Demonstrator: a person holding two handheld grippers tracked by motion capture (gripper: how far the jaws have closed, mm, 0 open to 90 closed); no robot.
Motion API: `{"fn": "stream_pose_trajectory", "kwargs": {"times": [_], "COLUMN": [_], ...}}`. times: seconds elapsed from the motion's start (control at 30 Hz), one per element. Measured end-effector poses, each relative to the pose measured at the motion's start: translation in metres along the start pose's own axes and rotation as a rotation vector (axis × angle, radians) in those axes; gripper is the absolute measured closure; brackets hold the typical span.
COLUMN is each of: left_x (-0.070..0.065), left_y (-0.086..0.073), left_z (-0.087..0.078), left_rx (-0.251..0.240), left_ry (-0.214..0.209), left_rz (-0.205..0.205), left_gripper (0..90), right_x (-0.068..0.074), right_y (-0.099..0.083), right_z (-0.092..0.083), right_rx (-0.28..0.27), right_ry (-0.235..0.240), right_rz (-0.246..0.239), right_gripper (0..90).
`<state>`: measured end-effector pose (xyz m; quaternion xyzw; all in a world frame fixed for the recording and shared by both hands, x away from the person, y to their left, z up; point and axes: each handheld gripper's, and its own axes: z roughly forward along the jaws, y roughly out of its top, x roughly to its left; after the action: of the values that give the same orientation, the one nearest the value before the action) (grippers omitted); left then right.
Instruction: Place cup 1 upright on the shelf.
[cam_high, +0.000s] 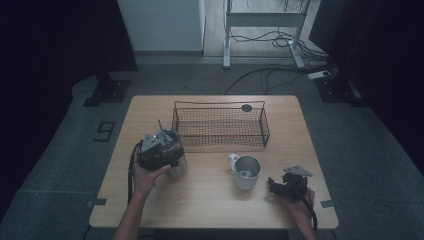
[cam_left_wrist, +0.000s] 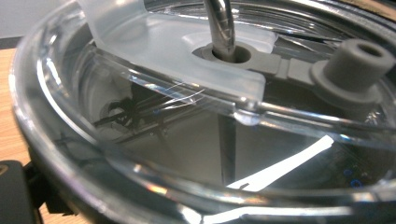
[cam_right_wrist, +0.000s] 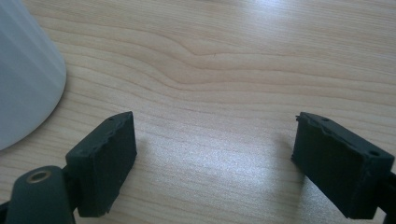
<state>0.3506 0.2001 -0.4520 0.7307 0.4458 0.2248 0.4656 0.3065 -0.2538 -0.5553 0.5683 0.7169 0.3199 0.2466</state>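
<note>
The left gripper (cam_high: 159, 150) sits right on top of a tumbler (cam_high: 176, 161) near the left edge of the tabletop (cam_high: 210, 200), just in front of the left end of a wire basket (cam_high: 220, 125). In the left gripper view the tumbler's clear lid (cam_left_wrist: 140, 154) lies very close under the camera, with a metal straw (cam_left_wrist: 220, 28) passing through a grey seal and a grey plug (cam_left_wrist: 355, 65) beside it. A frosted flap is folded back over the lid. Whether these jaws stand apart or press on the tumbler cannot be told, since the lid hides them.

The right gripper (cam_high: 280, 187) rests low on the tabletop at the near right. Its jaws are spread wide with bare wood between them. A metal mug (cam_high: 246, 172) with a white handle stands upright just left of it; its pale wall (cam_right_wrist: 23, 70) sits beside the left jaw, not between the jaws.

The tabletop is light wood grain. Around it lies grey carpet, with dark curtains at both sides, cables (cam_high: 270, 75) on the floor and a white frame behind.
</note>
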Motion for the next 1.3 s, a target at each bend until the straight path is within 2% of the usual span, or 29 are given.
{"fn": "stream_pose_trajectory", "kwargs": {"times": [0.6,1.13,1.3], "left_x": [-0.009,-0.021,-0.024], "left_y": [0.0,0.009,0.01], "left_z": [0.011,0.015,0.017], "left_rx": [0.027,0.023,0.02], "left_ry": [-0.014,-0.036,-0.047], "left_rz": [0.012,0.034,0.029], "left_gripper": [3.8,3.9,3.9], "right_x": [0.0,0.0,0.0], "right_y": [0.0,0.0,0.0], "right_z": [0.0,0.0,0.0], "right_rx": [0.0,0.0,0.0], "right_ry": [0.0,0.0,0.0], "right_rz": [0.0,0.0,0.0], "right_gripper": [13.0,13.0,13.0]}}
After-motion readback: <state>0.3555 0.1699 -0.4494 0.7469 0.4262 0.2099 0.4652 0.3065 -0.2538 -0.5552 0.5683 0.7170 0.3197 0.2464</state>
